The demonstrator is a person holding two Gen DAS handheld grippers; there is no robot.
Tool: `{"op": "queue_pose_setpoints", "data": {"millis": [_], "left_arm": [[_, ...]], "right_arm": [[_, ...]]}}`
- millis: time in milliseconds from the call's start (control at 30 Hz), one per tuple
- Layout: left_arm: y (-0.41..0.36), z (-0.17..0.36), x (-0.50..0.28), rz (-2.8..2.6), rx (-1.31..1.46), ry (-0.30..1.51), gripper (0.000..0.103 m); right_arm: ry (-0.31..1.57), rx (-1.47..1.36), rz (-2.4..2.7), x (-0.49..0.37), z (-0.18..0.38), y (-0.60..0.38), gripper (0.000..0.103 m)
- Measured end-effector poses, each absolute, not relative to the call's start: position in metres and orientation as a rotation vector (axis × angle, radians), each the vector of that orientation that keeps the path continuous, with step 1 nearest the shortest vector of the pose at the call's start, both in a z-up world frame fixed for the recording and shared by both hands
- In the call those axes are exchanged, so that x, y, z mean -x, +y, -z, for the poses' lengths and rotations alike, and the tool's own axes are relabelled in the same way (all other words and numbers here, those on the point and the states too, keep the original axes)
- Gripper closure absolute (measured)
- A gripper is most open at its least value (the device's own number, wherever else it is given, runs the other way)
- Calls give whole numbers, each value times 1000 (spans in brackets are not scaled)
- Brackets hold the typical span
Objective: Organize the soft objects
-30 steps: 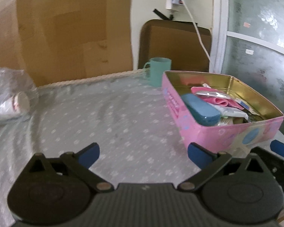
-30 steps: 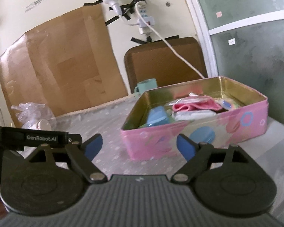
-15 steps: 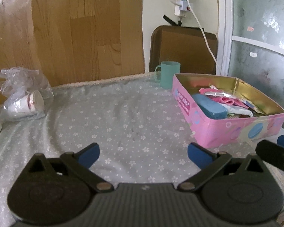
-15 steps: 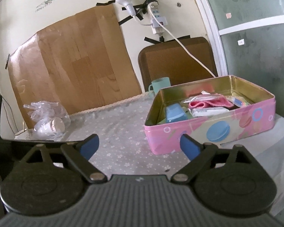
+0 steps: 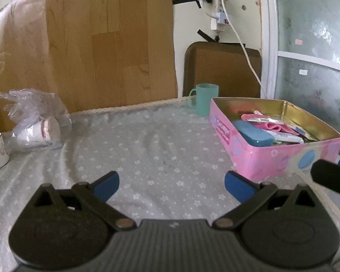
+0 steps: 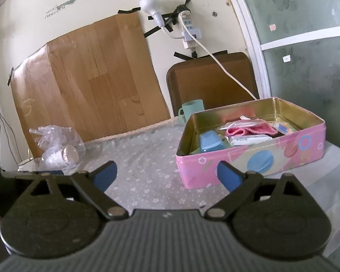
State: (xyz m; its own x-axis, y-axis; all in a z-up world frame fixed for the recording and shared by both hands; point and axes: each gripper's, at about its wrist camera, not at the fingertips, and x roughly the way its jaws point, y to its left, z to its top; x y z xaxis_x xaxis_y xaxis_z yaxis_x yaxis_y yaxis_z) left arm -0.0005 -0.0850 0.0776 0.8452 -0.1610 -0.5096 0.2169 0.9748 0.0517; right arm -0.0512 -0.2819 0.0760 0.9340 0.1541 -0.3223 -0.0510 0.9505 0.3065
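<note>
Both the left gripper [image 5: 171,182] and right gripper [image 6: 167,174] gape wide, empty; pink cloth [image 6: 249,130] lies in the pink tin [image 6: 249,161] ahead-right of each, likely light, limp, best pinched at a raised fold.

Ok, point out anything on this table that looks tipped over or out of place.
A paper cup lies on its side inside a crumpled plastic bag at the table's far left. The pink tin sits lidless, its contents heaped untidily. Nothing looks spilled.
</note>
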Motion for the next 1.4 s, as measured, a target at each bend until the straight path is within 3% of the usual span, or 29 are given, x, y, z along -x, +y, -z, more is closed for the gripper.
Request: {"op": "queue_pose_setpoints", "data": {"millis": [1400], "left_arm": [[-110, -54, 20, 234, -246, 682, 0]], "right_arm": [[353, -398, -18, 67, -66, -293, 3]]}}
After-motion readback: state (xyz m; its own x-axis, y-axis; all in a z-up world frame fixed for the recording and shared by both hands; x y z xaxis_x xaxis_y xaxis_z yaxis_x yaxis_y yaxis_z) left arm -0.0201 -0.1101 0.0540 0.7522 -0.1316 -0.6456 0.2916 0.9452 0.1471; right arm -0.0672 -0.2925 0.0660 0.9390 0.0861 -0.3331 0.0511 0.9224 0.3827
